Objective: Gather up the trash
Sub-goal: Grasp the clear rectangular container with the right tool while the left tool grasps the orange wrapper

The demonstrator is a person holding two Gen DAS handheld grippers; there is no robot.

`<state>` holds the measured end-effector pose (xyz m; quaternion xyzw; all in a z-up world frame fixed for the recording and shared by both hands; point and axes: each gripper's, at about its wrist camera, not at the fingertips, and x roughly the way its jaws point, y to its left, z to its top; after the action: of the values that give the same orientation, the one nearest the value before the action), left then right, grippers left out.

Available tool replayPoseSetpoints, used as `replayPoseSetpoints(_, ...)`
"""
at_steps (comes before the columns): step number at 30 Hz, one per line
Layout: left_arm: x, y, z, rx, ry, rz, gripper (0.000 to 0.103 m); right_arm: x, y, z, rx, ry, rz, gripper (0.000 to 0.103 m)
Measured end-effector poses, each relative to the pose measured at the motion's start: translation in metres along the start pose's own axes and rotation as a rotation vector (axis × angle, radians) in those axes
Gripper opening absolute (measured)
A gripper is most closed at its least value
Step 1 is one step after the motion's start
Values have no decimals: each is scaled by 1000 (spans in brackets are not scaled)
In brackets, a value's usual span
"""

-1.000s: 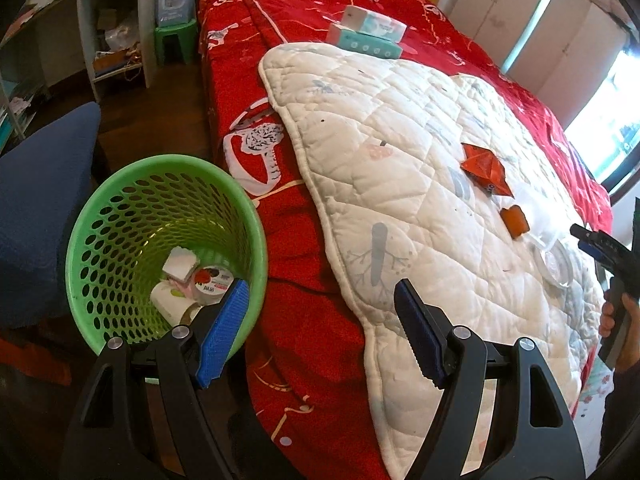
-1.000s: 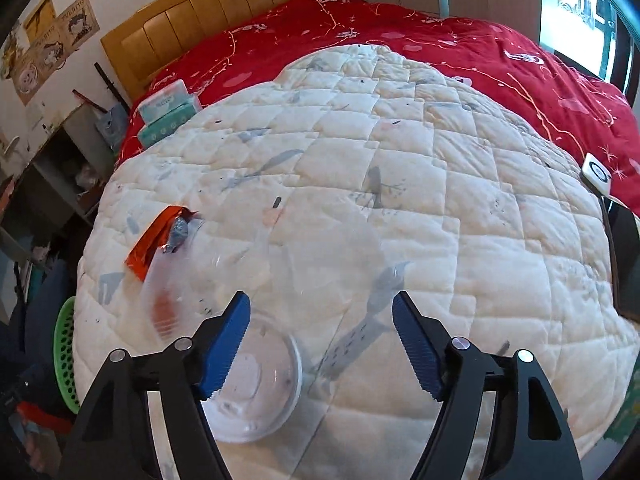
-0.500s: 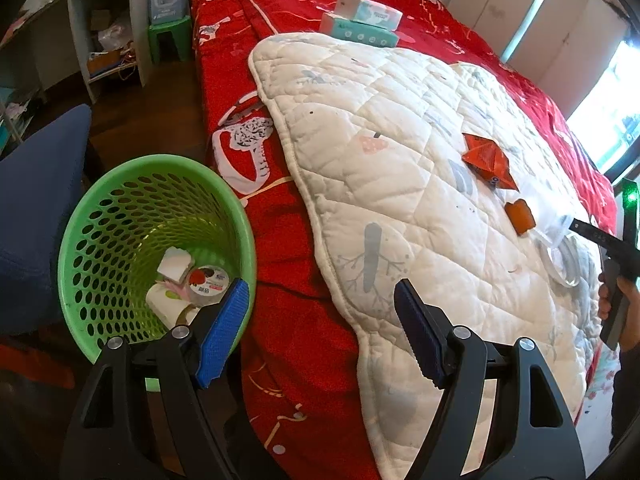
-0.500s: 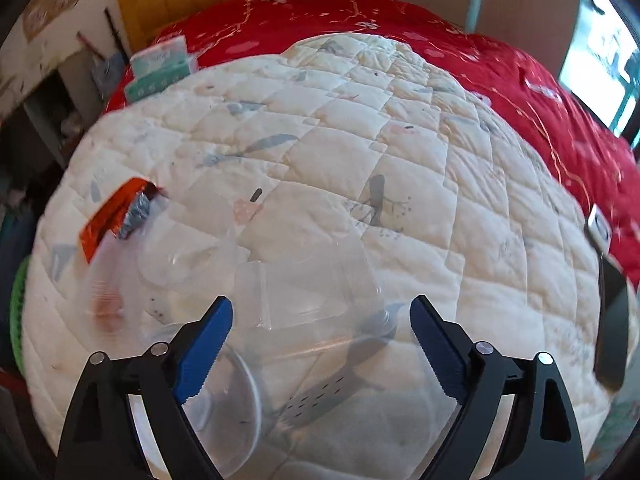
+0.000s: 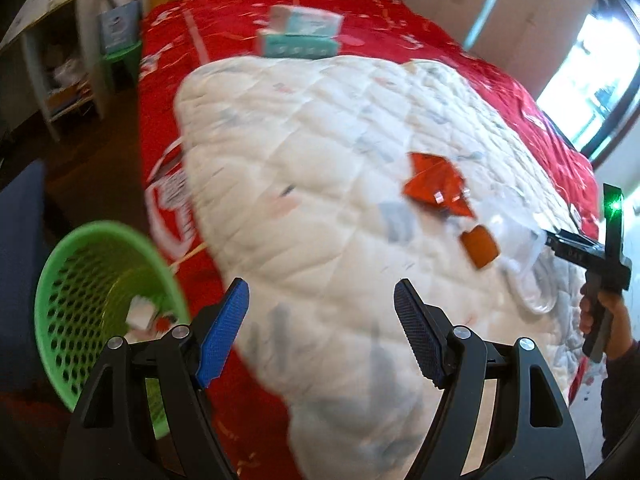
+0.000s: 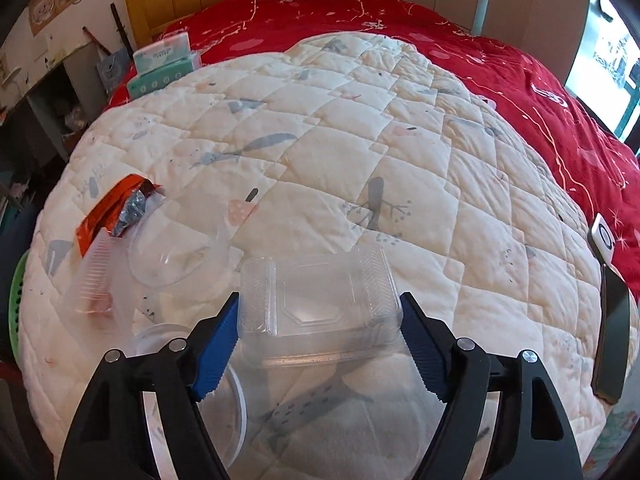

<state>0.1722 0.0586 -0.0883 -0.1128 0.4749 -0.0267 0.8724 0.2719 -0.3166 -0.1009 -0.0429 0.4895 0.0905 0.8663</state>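
The right gripper point(image 6: 320, 326) has just been closing on the clear box point(image 6: 318, 304), pads touching both ends; squeeze gently, since thin plastic looks likely to buckle. It pitches steeply down. The bin point(image 5: 108, 312) sits at eight o'clock; the left gripper point(image 5: 322, 330) gapes empty.

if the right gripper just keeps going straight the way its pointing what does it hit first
The clear plastic clamshell box: it already sits between the right gripper's blue pads, which have just been closing and look to touch its ends. Beyond it lies only the white quilt.
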Motion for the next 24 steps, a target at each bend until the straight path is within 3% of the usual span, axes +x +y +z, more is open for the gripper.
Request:
replayPoseSetpoints(16,96,-104,84,153,114,-134,76,-55,-8,-35,45,-86,70,75)
replayPoseSetpoints(24,134,-127,98,188,156,-62,79,-57,-14,-50,60,-81,84,75)
